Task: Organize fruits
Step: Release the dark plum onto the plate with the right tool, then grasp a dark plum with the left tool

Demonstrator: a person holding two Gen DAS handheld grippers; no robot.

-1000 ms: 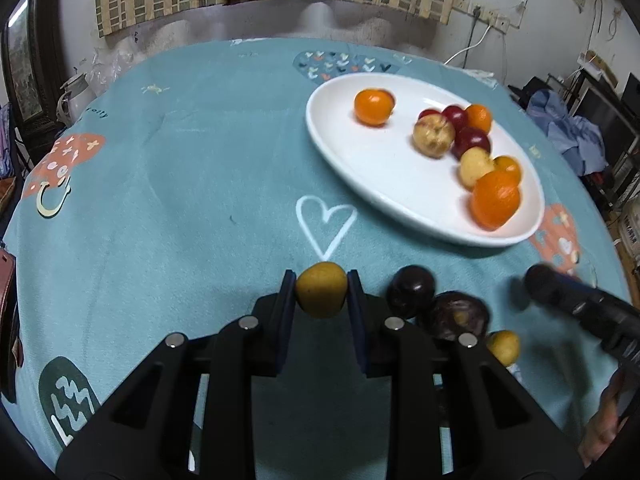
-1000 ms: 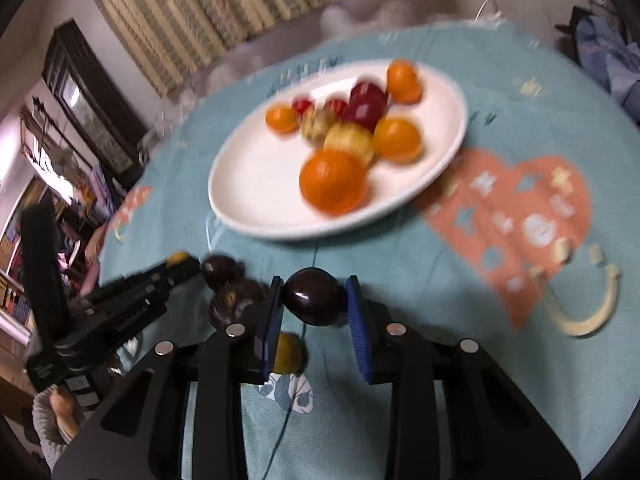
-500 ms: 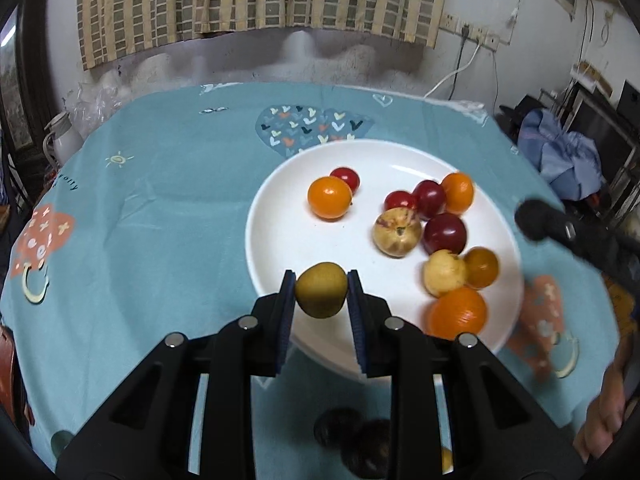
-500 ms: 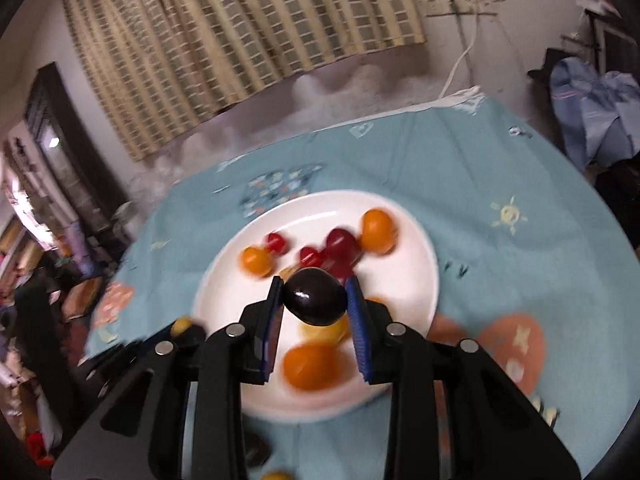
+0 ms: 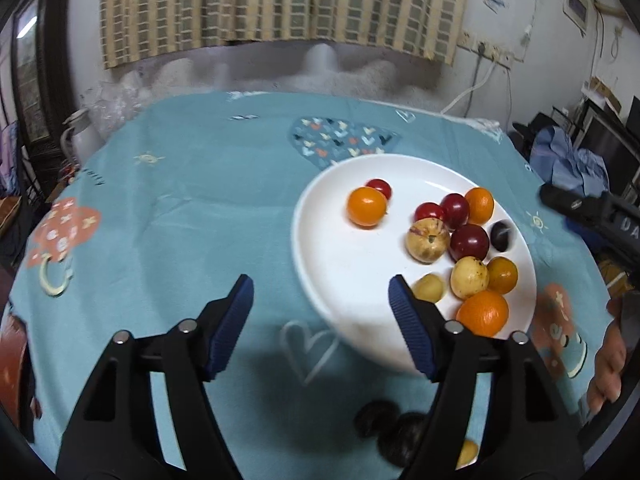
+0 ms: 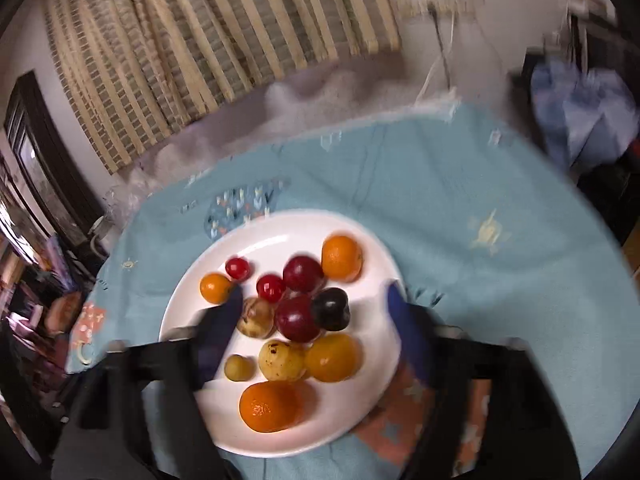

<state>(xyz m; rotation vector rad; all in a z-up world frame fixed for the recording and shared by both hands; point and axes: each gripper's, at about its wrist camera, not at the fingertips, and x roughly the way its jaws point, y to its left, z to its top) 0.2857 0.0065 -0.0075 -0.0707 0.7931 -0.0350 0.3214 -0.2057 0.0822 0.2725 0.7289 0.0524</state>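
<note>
A: Are either gripper's fingers gripping fruit?
B: No. The left gripper and right gripper are both spreading apart with nothing between them.
A: And the fruit?
B: The small yellow fruit and dark plum are lying on the white plate, which is sitting on the tabletop.

Bare tablecloth left of crowded plate
</note>
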